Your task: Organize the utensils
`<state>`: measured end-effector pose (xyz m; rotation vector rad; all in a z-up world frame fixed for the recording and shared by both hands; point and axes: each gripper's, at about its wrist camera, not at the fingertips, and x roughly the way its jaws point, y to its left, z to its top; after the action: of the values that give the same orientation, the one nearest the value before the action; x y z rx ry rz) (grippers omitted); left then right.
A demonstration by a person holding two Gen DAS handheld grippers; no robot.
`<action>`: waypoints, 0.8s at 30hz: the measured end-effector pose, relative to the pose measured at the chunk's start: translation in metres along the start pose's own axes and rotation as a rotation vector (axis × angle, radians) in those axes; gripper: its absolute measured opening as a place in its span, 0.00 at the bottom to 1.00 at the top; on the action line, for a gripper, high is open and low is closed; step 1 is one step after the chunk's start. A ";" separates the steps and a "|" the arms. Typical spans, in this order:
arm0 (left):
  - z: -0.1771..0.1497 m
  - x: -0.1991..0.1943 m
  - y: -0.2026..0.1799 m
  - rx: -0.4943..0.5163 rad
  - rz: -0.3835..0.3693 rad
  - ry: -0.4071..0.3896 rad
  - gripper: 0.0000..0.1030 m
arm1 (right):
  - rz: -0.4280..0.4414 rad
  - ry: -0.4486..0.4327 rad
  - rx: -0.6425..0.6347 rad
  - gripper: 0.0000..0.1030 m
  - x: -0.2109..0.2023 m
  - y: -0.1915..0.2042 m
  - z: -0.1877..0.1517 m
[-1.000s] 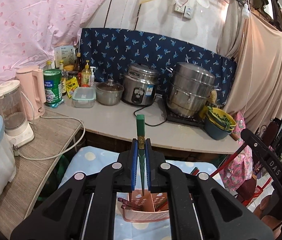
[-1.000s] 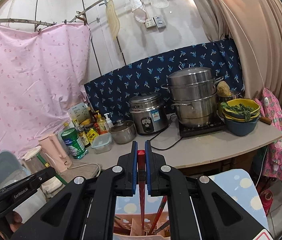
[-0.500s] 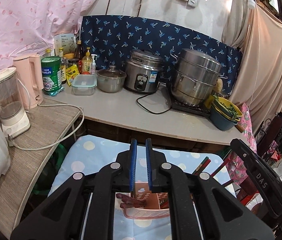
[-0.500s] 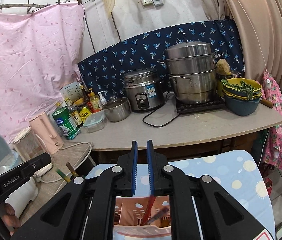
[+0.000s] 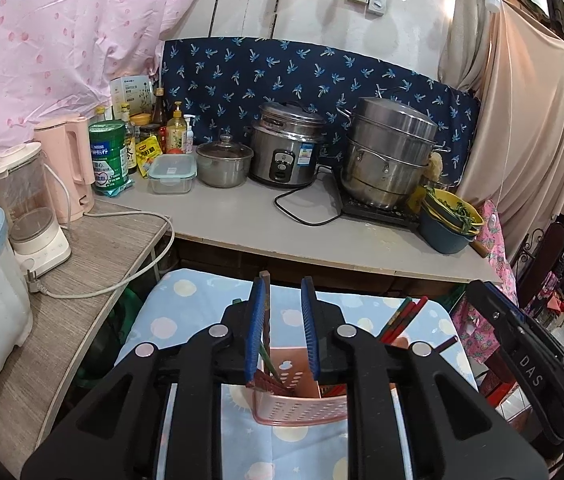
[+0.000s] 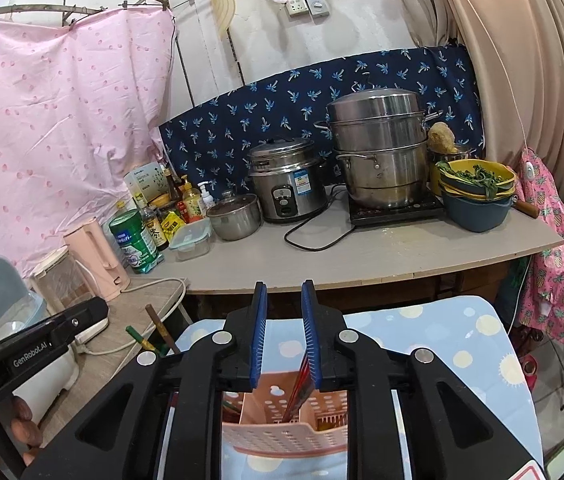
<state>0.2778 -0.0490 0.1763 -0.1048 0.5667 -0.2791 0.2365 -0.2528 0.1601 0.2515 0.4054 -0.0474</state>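
I hold both tools above the pink utensil basket [image 5: 300, 408], which stands on the small table with the blue dotted cloth [image 5: 185, 312]. The left hand-held gripper [image 5: 282, 320] has its fingers spread apart and pinches nothing; a dark chopstick [image 5: 266, 308] leans against the inner face of its left finger, with its lower end in the basket. The right hand-held gripper [image 6: 284, 328] is spread too, and red chopsticks [image 6: 300, 384] stand in the middle compartment just below it, beside its right finger.

I judge that the placing step is finished for these pieces. The next move calls for lifting both tools straight up, so that the leaning sticks are not dragged out, and then looking for more utensils. From the right view, two more sticks [image 6: 153, 332] show near the left edge of the table.

Behind is a grey kitchen counter [image 5: 241, 220] with a rice cooker [image 5: 286, 148], a steel steamer pot [image 5: 390, 152] and a pink kettle [image 5: 67, 164], under a pink curtain.
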 end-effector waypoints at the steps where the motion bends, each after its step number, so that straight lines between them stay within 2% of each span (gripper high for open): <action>1: -0.001 -0.003 -0.001 0.004 0.003 -0.002 0.19 | -0.002 0.001 -0.003 0.18 -0.003 0.000 -0.003; 3: -0.005 -0.009 -0.003 0.017 0.009 -0.009 0.25 | -0.003 0.004 -0.005 0.19 -0.009 0.000 -0.008; 10: -0.024 -0.026 -0.011 0.056 0.027 -0.003 0.26 | -0.010 0.021 -0.015 0.22 -0.031 -0.003 -0.030; 15: -0.041 -0.035 -0.016 0.080 0.046 0.005 0.32 | -0.022 0.029 -0.031 0.28 -0.048 -0.003 -0.049; 24: -0.068 -0.045 -0.020 0.106 0.068 0.033 0.32 | -0.048 0.053 -0.054 0.29 -0.070 -0.002 -0.078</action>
<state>0.1998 -0.0565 0.1460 0.0210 0.5859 -0.2447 0.1420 -0.2351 0.1180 0.1897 0.4647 -0.0769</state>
